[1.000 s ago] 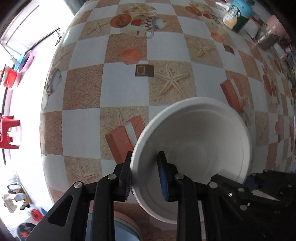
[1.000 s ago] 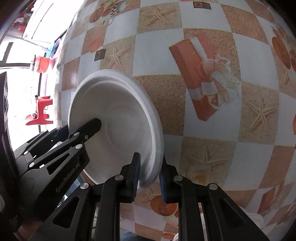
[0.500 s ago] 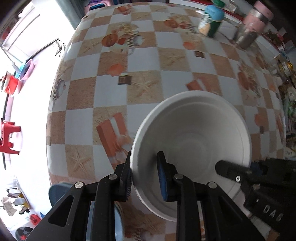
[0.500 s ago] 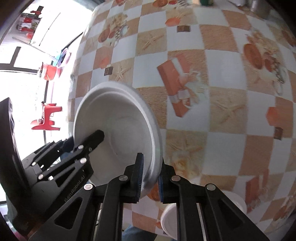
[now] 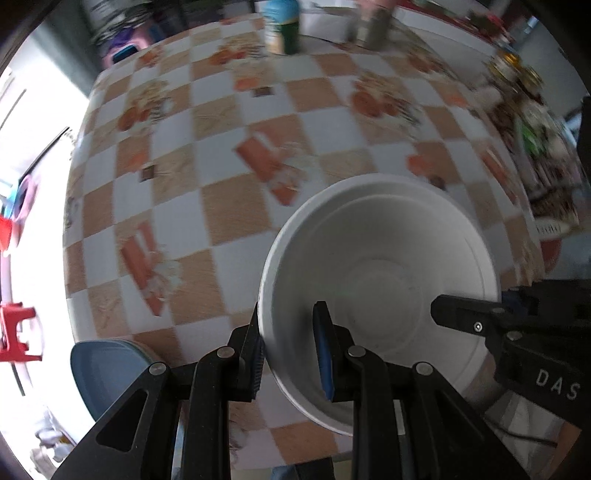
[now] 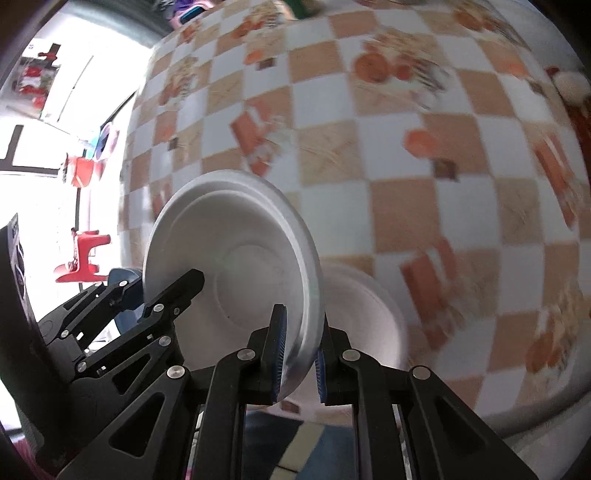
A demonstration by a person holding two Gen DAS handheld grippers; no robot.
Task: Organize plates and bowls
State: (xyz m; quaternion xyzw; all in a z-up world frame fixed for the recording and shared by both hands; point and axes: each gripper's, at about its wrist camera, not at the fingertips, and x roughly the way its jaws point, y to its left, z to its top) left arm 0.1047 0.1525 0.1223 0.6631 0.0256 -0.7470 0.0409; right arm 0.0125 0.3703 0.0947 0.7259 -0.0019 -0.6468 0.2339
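Note:
Both grippers hold one white bowl up over the checkered table. My left gripper is shut on the bowl's near left rim. My right gripper is shut on the opposite rim, and its black finger shows at the bowl's right side. The right wrist view shows the bowl tilted nearly edge-on, with the left gripper at its far side. A second white bowl sits on the table just behind the held one. A blue plate lies near the table's front left edge.
Jars and bottles stand along the far edge of the table, with cluttered items at the far right. Red stools stand on the bright floor to the left. The table's front edge is close under the grippers.
Both grippers have lifted the white bowl and carried it toward the table's front edge. The table now looks farther off. The blue plate and second white bowl have come further into view.

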